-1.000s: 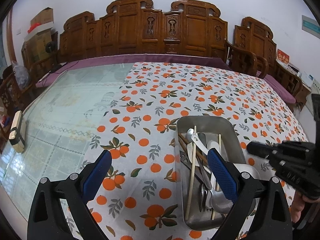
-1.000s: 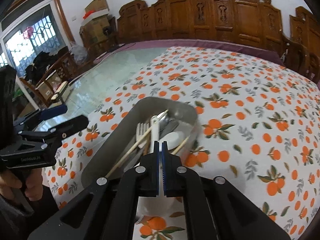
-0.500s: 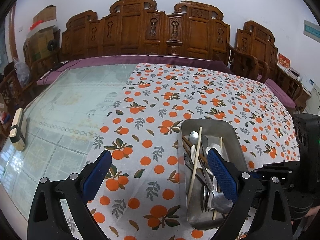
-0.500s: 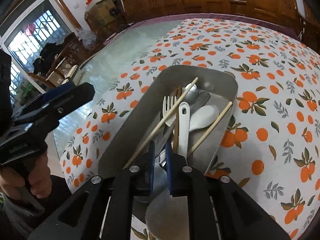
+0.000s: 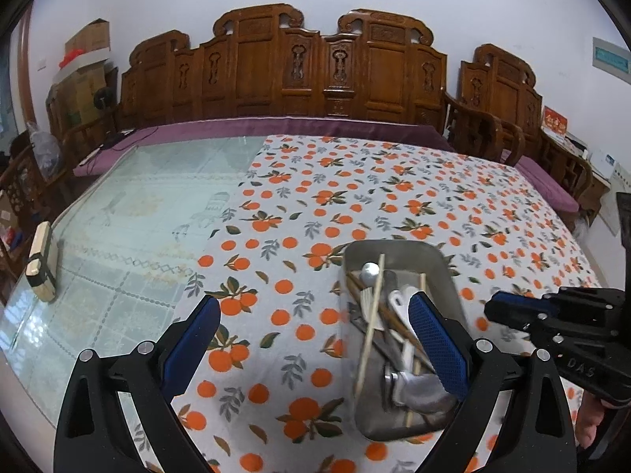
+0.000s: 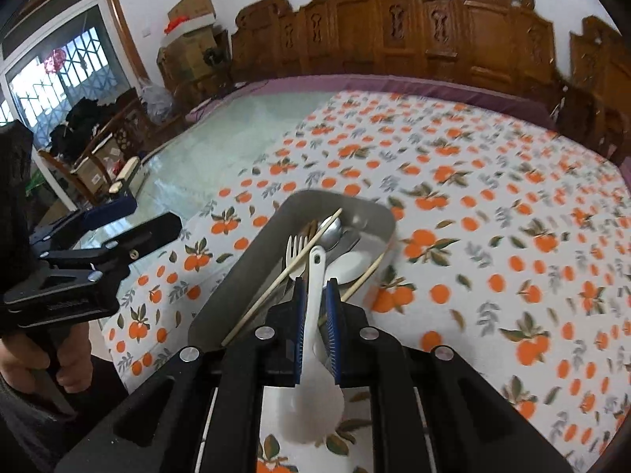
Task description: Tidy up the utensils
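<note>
A metal tray [image 5: 398,252] is seen on the orange-patterned cloth [image 5: 355,197] covering the right part of the surface [image 5: 130,213], whose bare glass half lies toward 9 o'clock in the left wrist view. Wide uncovered cloth is left around the tray toward 12 and 3 o'clock, and the purple edge of the surface [image 5: 276,128] is well apart from it at 12 o'clock. A small wooden block [image 5: 41,262] is placed near the glass edge at 9 o'clock.

The left gripper [image 5: 315,339] is held wide open with nothing between its blue pads; its right finger [image 5: 435,343] hangs over the tray's contents. The right gripper [image 6: 315,315] is nearly closed on the handle of a white spoon [image 6: 315,339], whose bowl lies back between the fingers while the handle tip points toward 12 o'clock, above the tray's near end.

Inside the tray [image 6: 256,272], a metal fork [image 6: 296,246], a metal spoon [image 6: 331,230], a second white spoon [image 6: 351,264] and pale chopsticks [image 6: 284,272] are piled crosswise; one chopstick [image 5: 370,315] is laid along the tray's length.
</note>
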A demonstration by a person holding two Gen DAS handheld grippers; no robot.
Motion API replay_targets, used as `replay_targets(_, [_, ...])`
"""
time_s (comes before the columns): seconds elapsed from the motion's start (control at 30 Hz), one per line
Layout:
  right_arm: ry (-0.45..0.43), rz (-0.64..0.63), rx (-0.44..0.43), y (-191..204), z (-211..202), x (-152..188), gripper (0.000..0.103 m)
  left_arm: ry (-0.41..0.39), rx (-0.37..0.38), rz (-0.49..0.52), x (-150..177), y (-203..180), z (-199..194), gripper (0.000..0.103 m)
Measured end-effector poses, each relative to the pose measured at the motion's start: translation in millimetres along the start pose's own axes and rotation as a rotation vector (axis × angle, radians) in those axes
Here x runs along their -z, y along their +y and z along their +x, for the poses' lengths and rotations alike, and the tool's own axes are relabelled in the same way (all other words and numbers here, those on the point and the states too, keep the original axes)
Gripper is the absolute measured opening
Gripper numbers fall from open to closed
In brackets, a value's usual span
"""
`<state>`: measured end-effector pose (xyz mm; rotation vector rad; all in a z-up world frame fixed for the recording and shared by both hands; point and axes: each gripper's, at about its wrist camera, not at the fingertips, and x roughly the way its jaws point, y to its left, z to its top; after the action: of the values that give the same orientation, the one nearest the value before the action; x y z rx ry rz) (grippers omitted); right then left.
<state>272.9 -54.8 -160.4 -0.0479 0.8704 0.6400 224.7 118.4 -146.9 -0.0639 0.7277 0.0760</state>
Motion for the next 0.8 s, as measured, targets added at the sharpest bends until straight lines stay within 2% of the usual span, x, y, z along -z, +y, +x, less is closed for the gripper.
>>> replay_targets(0.13, [-0.063,-0.003,0.038,1.6,-36.9,1.2,0.015,-0.007,0.024,0.026,0.9,-18.9,-20.3,0.095])
replay_targets(0.23, [-0.119,0.003,0.069,1.9,-67.6,3.4,0.034,-0.019,0.017,0.049,3.4,-32.5,-36.0,0.095])
replay_targets(0.3, [-0.153,0.010,0.090,1.8,-86.6,5.6,0.042,-0.023,0.019,0.057,4.0,-38.9,-44.8,0.095])
replay_targets(0.37, [-0.188,0.023,0.119,-0.3,-107.4,7.3,0.055,-0.037,0.018,0.058,2.0,-44.7,-57.0,0.095])
replay_targets(0.43, [-0.220,0.026,0.141,-0.6,-125.9,11.5,0.064,-0.058,0.028,0.059,-2.2,-50.5,-72.5,0.095])
replay_targets(0.5, [-0.247,0.031,0.162,-0.3,-142.6,16.4,0.068,-0.076,0.034,0.064,-5.4,-55.7,-85.7,0.095])
replay_targets(0.67, [-0.315,0.055,0.222,-1.6,-181.5,26.8,0.092,-0.119,0.044,0.090,-10.0,-74.1,-117.3,0.095])
replay_targets(0.8, [-0.353,0.065,0.255,-1.6,-205.6,33.7,0.099,-0.152,0.059,0.092,-12.5,-84.7,-140.2,0.095])
